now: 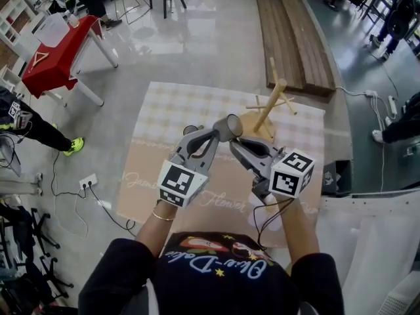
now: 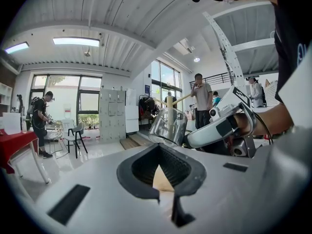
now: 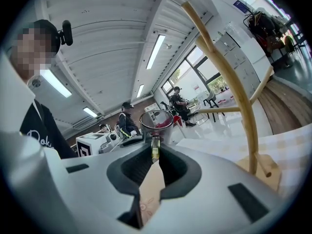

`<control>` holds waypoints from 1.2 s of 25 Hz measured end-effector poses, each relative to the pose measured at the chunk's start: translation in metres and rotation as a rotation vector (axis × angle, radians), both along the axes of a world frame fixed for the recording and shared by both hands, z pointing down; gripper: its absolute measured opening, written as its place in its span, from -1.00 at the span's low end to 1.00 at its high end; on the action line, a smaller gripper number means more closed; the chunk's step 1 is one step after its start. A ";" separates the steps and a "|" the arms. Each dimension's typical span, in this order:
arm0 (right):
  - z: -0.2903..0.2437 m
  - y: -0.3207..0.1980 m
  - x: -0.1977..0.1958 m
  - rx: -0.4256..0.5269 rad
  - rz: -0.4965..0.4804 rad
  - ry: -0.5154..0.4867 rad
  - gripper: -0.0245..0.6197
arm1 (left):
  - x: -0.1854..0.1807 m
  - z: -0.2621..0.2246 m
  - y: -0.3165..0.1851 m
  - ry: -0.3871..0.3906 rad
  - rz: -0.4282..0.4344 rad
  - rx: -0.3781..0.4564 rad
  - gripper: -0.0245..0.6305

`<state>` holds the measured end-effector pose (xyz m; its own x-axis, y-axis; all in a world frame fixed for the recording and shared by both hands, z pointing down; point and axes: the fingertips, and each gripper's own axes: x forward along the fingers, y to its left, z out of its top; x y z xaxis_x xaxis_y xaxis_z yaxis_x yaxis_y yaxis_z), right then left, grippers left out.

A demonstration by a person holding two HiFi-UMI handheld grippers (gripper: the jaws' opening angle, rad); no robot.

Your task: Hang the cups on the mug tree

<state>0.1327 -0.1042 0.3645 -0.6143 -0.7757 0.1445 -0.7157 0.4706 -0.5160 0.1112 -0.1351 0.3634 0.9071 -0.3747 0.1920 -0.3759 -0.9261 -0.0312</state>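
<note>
A clear glass cup [image 1: 230, 127] hangs in the air between both grippers, above the checked tablecloth [image 1: 177, 113]. My right gripper [image 1: 235, 142] is shut on the cup's handle [image 3: 155, 149], with the cup body [image 3: 156, 123] just beyond its tips. My left gripper [image 1: 214, 134] comes in from the left, its jaws closed at the cup's rim [image 2: 165, 139]. The wooden mug tree [image 1: 270, 109] stands just behind and right of the cup, its pegs bare. In the right gripper view its trunk [image 3: 240, 112] rises close by on the right.
A red table [image 1: 56, 56] stands far left, and wooden planks [image 1: 295, 35] lie on the floor behind the mug tree. A power strip with cables [image 1: 87, 181] lies on the floor at the left. People stand around the room's edges.
</note>
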 end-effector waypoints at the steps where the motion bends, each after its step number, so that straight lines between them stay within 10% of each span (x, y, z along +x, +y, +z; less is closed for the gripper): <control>1: 0.000 0.000 0.000 -0.001 0.001 -0.007 -0.78 | 0.001 0.000 0.000 -0.002 0.001 0.001 -0.92; 30: 0.018 -0.012 0.019 -0.041 0.025 -0.165 -0.78 | 0.020 0.017 -0.013 -0.041 -0.014 -0.033 -0.92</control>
